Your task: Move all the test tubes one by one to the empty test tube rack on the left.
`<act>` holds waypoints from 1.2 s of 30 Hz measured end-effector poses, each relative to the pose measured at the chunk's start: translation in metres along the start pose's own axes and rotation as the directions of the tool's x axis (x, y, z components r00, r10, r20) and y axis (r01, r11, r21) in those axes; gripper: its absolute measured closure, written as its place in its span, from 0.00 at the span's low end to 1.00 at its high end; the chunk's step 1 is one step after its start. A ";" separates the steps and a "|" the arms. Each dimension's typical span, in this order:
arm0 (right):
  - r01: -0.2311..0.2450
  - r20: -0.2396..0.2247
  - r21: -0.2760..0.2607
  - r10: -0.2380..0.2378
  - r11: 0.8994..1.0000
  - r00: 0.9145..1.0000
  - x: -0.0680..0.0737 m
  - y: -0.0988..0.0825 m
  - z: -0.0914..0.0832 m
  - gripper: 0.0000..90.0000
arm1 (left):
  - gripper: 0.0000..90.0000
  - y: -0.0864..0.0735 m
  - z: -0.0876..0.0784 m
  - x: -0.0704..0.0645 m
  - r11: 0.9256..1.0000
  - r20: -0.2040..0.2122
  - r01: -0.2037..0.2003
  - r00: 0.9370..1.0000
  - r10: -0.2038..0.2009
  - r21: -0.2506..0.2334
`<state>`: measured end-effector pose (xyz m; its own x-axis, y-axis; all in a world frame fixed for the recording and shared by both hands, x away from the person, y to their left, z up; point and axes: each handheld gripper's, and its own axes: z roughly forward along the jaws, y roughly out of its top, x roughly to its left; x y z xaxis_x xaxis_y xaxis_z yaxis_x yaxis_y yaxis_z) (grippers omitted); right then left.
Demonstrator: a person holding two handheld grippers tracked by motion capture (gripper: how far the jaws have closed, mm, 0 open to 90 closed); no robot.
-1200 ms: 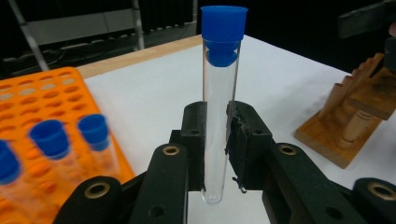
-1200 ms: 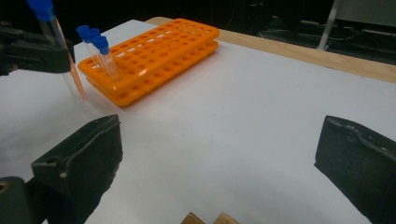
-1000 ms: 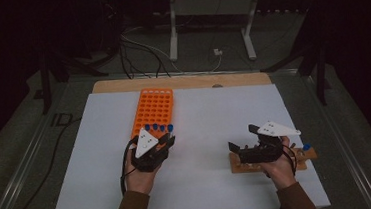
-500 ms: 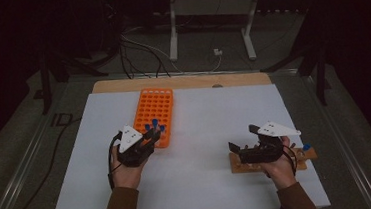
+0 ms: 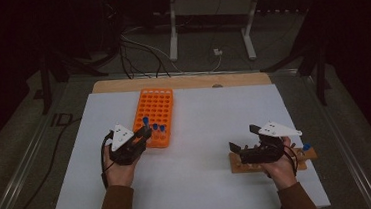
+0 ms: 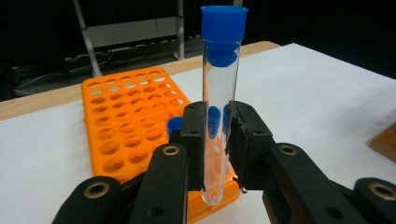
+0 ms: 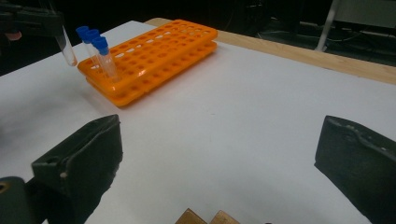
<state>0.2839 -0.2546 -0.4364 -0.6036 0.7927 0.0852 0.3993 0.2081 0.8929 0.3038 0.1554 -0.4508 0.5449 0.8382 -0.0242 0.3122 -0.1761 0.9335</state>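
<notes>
**A:** Over on the near-left of the white table [image 5: 201,133], the left gripper [image 6: 215,140] has a clear test tube [image 6: 218,116] pinched between its jaws, blue cap up, round bottom hanging free. It's gripped around the lower half, upright, which I'd guess is so it can drop straight into a hole.

**B:** Is it in the rack?

**A:** Nope. The tube is off the near-left corner of the orange tube rack [image 5: 155,114], held above the tabletop beside it. From the right gripper view you can see the tube's tip [image 7: 68,56] floating just left of the rack, with capped tubes [image 7: 100,53] standing in the near corner holes.

**B:** And the other hand?

**A:** The right gripper [image 5: 245,150] is parked with jaws spread wide, nothing between them, resting over a small wooden block [image 5: 271,163] near the right edge. There's a blue cap [image 5: 306,147] by that block, so probably that's where the tubes come from or go to. Can't tell which way the transfer runs, honestly.
</notes>
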 end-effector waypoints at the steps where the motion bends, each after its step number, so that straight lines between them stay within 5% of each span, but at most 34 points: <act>1: 0.001 0.000 -0.001 -0.001 1.000 1.000 0.000 0.000 0.000 0.01 | 0.85 -0.001 0.000 0.002 1.000 -0.006 0.001 1.000 -0.001 0.002; 22: 0.003 -0.003 -0.005 -0.003 1.000 1.000 0.000 0.000 0.000 0.01 | 0.85 -0.011 0.014 0.023 0.999 -0.089 0.033 0.996 -0.030 0.029; 36: -0.004 -0.003 -0.006 0.004 1.000 1.000 -0.002 -0.001 -0.002 0.01 | 0.85 -0.015 0.019 0.028 0.998 -0.092 0.044 0.995 -0.040 0.041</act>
<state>0.2837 -0.2570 -0.4364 -0.6045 0.7915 0.0901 0.3972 0.2014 0.8954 0.3292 0.1713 -0.4728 0.4579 0.8885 -0.0284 0.3678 -0.1603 0.9160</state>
